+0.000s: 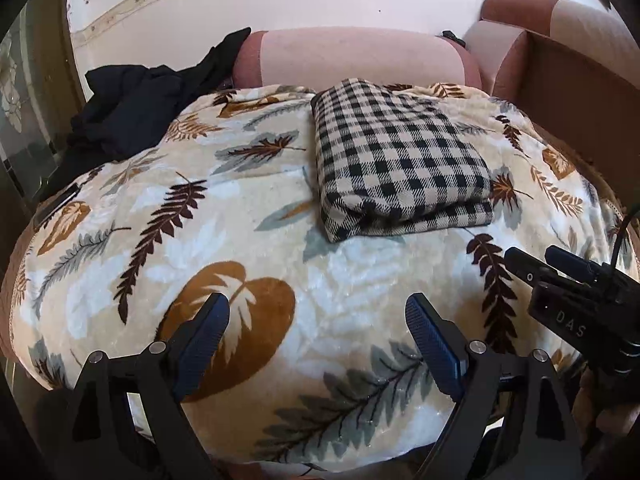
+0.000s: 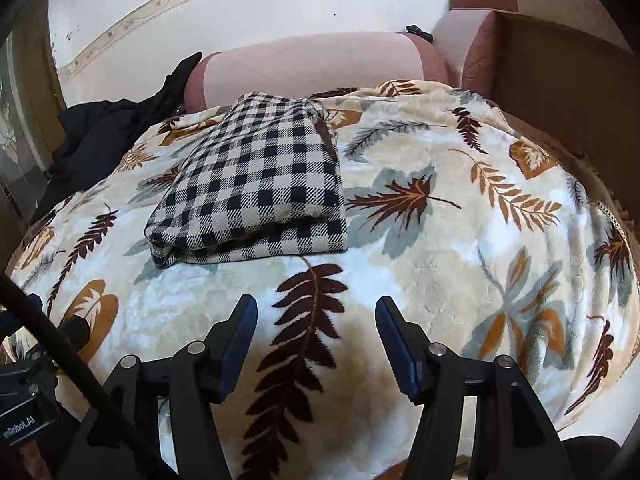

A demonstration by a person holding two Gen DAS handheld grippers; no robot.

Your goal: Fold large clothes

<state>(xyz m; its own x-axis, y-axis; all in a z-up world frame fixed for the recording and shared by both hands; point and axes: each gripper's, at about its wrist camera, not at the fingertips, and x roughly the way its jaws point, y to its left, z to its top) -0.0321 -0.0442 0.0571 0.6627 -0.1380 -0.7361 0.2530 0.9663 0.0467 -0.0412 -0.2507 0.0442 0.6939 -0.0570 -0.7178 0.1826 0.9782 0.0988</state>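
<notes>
A black-and-beige checked garment (image 1: 396, 160) lies folded in a thick rectangle on the leaf-patterned blanket (image 1: 200, 220); it also shows in the right wrist view (image 2: 256, 184). My left gripper (image 1: 317, 310) is open and empty, hovering over the blanket in front of the garment and to its left. My right gripper (image 2: 316, 314) is open and empty, in front of the garment and to its right. The right gripper's body (image 1: 576, 292) shows at the right edge of the left wrist view.
A heap of black clothes (image 1: 132, 108) lies at the blanket's far left, also in the right wrist view (image 2: 104, 132). A pink cushion (image 1: 352, 58) and a brown sofa arm (image 1: 560, 64) stand behind. A wall runs along the back.
</notes>
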